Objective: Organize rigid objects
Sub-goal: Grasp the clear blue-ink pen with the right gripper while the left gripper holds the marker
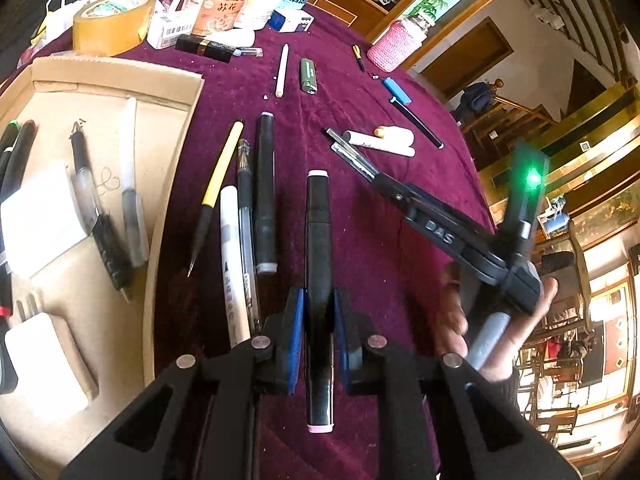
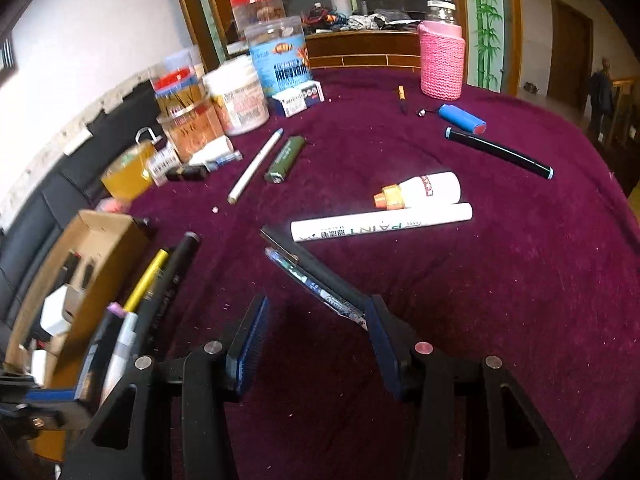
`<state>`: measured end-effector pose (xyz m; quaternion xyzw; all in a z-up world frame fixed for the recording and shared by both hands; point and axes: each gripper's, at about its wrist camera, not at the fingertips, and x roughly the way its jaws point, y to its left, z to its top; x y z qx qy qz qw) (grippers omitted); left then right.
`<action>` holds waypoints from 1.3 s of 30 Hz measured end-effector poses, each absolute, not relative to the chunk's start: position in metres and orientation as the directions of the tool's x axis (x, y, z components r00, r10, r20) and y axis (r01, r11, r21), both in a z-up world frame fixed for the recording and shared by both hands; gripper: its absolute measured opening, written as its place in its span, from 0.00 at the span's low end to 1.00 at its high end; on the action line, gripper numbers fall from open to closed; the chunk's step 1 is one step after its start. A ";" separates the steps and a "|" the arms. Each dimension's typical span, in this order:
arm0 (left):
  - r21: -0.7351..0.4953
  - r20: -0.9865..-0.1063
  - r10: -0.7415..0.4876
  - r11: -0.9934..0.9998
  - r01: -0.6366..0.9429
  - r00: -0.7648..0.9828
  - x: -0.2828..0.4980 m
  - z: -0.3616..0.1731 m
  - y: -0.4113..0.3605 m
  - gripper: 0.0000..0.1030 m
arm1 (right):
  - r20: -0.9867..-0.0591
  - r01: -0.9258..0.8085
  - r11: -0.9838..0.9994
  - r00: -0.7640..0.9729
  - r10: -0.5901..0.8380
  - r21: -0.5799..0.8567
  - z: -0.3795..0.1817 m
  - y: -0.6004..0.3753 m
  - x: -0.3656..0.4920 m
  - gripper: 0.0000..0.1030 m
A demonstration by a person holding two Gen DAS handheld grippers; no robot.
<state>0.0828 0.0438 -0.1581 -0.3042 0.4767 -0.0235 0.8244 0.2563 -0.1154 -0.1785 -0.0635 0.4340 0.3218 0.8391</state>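
Now left gripper (image 1: 318, 330) pinching black marker (image 1: 319, 240) beside cardboard tray (image 1: 176, 160) edge; right gripper (image 2: 316, 332) spread.

White paint marker (image 2: 380, 222): "PAINT", upside down. Right gripper's black arm (image 1: 440, 232): raised "DAS". Orange-labelled round tin (image 1: 218, 8): Chinese characters, possibly "苏花" — blurry.

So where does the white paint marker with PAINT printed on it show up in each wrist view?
Left wrist view: white paint marker lies right of centre, upper half, past the right claw.
Right wrist view: centre, lying across the cloth.
Shared landmark: the small white bottle with an orange cap beside it.
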 end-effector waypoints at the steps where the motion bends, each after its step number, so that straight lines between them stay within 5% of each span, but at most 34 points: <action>1: -0.527 -0.769 -0.333 0.813 -0.248 0.546 0.082 -0.158 0.044 0.14 | -0.771 -0.594 0.787 0.419 0.479 0.167 -0.180 -0.116 0.257 0.51; 21: -0.523 -0.763 -0.332 0.822 -0.227 0.555 0.073 -0.150 0.043 0.14 | -0.803 -0.684 0.725 0.387 0.453 0.079 -0.186 -0.108 0.249 0.51; 23: -0.520 -0.765 -0.330 0.824 -0.227 0.553 0.073 -0.150 0.041 0.14 | -0.804 -0.692 0.718 0.382 0.455 0.077 -0.186 -0.105 0.247 0.45; 25: -0.515 -0.769 -0.329 0.826 -0.228 0.548 0.074 -0.150 0.039 0.14 | -0.809 -0.715 0.693 0.350 0.471 0.094 -0.186 -0.104 0.244 0.29; 39: -0.489 -0.783 -0.312 0.843 -0.223 0.539 0.077 -0.148 0.032 0.14 | -0.776 -0.716 0.687 0.360 0.517 0.125 -0.177 -0.093 0.252 0.29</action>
